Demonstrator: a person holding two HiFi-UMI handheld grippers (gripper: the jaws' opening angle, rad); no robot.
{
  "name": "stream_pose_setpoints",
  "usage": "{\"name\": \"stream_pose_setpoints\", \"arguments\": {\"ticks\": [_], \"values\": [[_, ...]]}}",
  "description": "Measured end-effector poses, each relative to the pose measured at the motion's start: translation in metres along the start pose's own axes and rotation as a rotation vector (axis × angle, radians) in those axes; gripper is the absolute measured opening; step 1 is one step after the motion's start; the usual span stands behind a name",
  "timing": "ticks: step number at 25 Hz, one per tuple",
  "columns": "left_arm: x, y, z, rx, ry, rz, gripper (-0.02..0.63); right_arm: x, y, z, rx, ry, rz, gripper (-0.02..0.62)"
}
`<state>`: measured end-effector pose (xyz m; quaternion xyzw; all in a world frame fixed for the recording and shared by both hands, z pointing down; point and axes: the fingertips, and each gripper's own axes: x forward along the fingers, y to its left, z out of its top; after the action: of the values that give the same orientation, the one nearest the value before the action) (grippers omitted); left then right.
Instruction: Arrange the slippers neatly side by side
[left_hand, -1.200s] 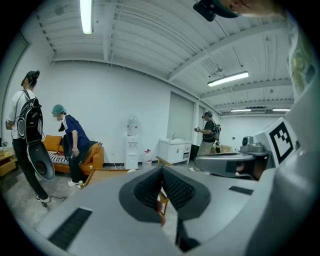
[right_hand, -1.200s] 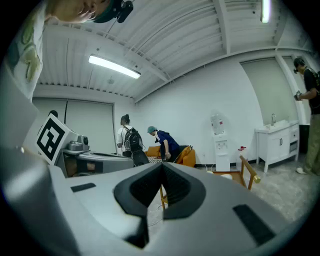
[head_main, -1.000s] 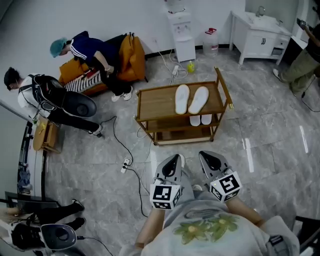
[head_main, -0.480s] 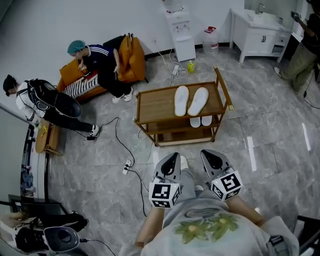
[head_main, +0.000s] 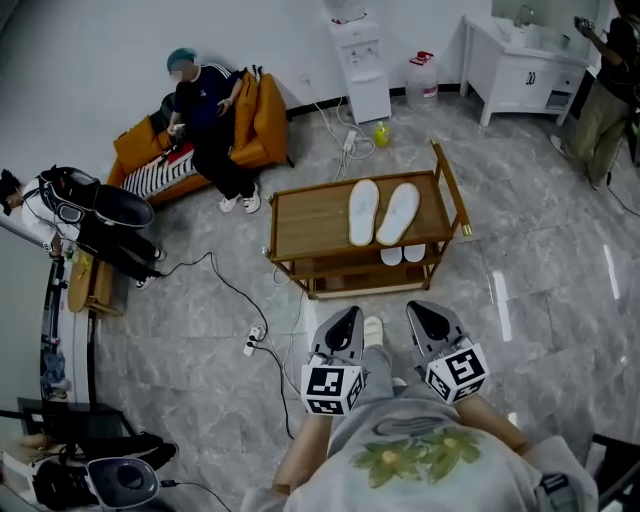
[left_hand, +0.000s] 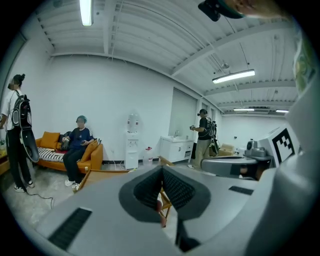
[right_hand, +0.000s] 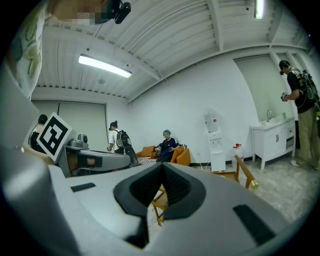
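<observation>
Both sets of jaws are pressed fully together and hold nothing. The left gripper (head_main: 350, 316) and right gripper (head_main: 420, 310) point forward side by side, low in the head view, toward a wooden rack (head_main: 305, 215). Compared with a second ago, the rack sits a little lower in the head view, and the grippers keep their places. The white slippers (head_main: 381, 212) lie soles up on the rack's top shelf, side by side and angled slightly apart at the toes, unmoved. A second white pair (head_main: 403, 255) peeks out from the shelf below.

A person in a teal cap (head_main: 205, 115), earlier bent over the orange sofa (head_main: 262, 120), now sits upright on it. A person with a backpack (head_main: 60, 205) has shifted toward the left edge.

Grey marbled tiles (head_main: 560, 300) cover the floor, with a cable and power strip (head_main: 251, 343) trailing across. Against the white back wall stand a water dispenser (head_main: 365, 70), a water jug (head_main: 422, 80) and a white cabinet (head_main: 520, 75).
</observation>
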<state>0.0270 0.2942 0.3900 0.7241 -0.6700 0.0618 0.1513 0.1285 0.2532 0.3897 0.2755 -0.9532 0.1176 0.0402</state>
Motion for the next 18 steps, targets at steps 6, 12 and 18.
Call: {"name": "stream_pose_setpoints", "arguments": {"ticks": [6,12,18], "values": [[0.037,0.02,0.01,-0.022,0.018,-0.01,0.015,0.032,-0.022,0.007,-0.002,0.023,-0.014,0.005],[0.071,0.037,0.02,-0.012,0.054,-0.022,0.015,0.062,-0.048,0.009,0.024,0.049,-0.037,0.005],[0.101,0.057,0.023,-0.019,0.084,-0.034,0.017,0.094,-0.066,0.004,0.034,0.08,-0.039,0.006]]}}
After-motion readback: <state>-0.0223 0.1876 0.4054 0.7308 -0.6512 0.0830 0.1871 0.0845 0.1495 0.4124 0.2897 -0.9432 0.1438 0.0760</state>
